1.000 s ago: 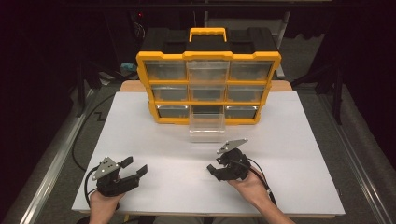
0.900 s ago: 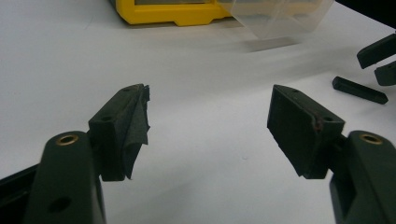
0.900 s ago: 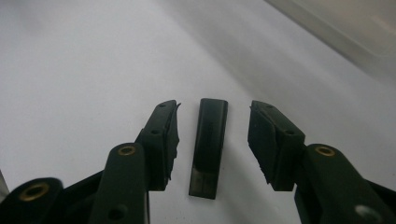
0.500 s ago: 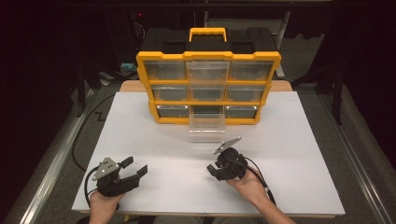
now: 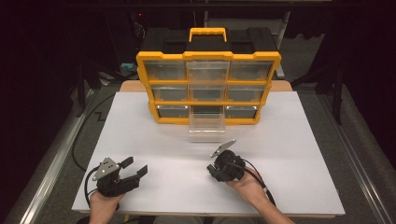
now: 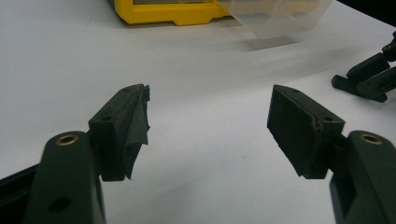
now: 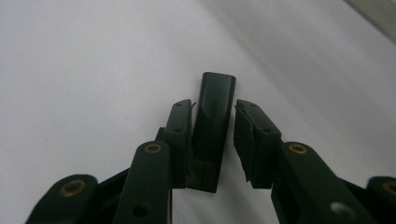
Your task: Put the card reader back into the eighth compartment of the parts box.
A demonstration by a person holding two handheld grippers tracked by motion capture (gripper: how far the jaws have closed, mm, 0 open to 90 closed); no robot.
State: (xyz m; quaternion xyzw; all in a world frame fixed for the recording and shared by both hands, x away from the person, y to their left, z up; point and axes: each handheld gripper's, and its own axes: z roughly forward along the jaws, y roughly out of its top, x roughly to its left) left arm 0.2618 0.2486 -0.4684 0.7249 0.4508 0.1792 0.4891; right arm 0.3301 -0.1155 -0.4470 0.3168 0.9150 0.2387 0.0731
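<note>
Small black block lies on white bench between right gripper fingers, long axis along them, narrowly parted, not yet pinching; left gripper fingers spread, empty, well apart.

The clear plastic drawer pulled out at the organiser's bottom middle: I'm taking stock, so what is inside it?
Through the clear plastic drawer of the yellow-and-black organiser, the high view shows nothing inside. Its rear part is covered, tucked in its slot, and the left tool's view blurs it.
</note>
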